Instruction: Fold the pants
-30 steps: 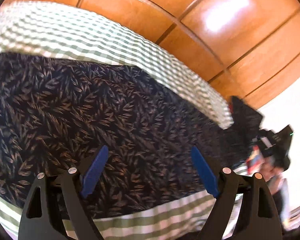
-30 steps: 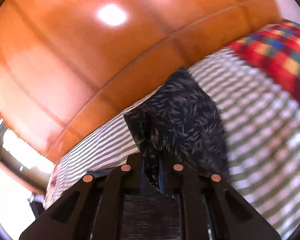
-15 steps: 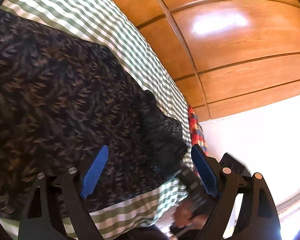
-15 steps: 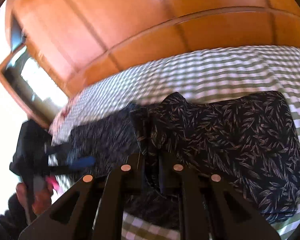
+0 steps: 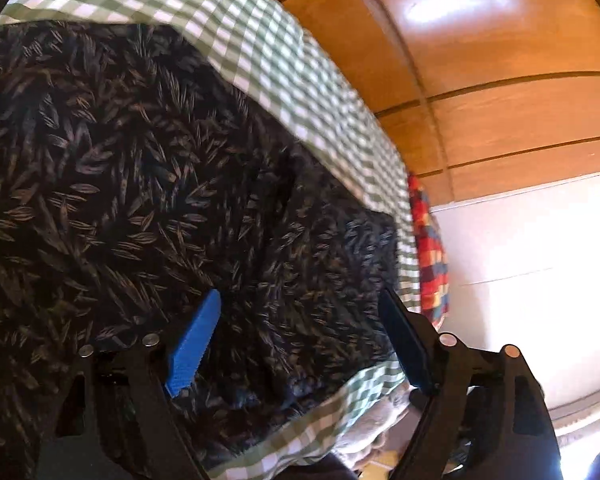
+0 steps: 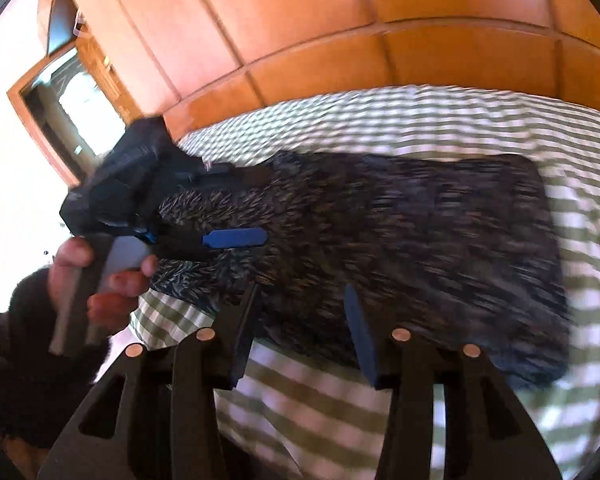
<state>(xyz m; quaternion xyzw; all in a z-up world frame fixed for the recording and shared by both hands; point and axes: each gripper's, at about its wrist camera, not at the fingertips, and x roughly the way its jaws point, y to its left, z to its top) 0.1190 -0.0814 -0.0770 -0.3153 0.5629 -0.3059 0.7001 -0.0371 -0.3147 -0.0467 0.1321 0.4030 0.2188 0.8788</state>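
Since the earlier frames the right tongs (image 6: 300, 320) have let go of the pants (image 6: 400, 240): a fold of cloth then pinched between their closed fingers now lies flat on the bed (image 6: 380, 120), and the jaws have just been opening, with nothing between them. The left tongs (image 5: 300, 328) have swung across the pants (image 5: 140, 160), and their jaws have just been closing a little.

Left wrist view. The pants, dark cloth with a pale leaf print, lie spread on the green-and-white checked bed (image 5: 260, 52) and fill most of the picture. The left tongs hover over the near part of the pants, jaws wide, with no cloth gripped between the blue pads (image 5: 194, 344). Beyond the far edge of the pants a strip of checked sheet shows, and past it the wooden headboard (image 5: 500, 100). A red, blue and yellow plaid cloth (image 5: 432, 252) hangs at the right end of the bed, beyond the pants.

Right wrist view. A hand (image 6: 100, 280) in a dark sleeve holds the left tongs (image 6: 228, 206) over the left end of the pants. The pants lie as a long dark block across the bed. The right tongs stand at the near edge of the pants, jaws partly apart and empty. The picture is blurred by motion.
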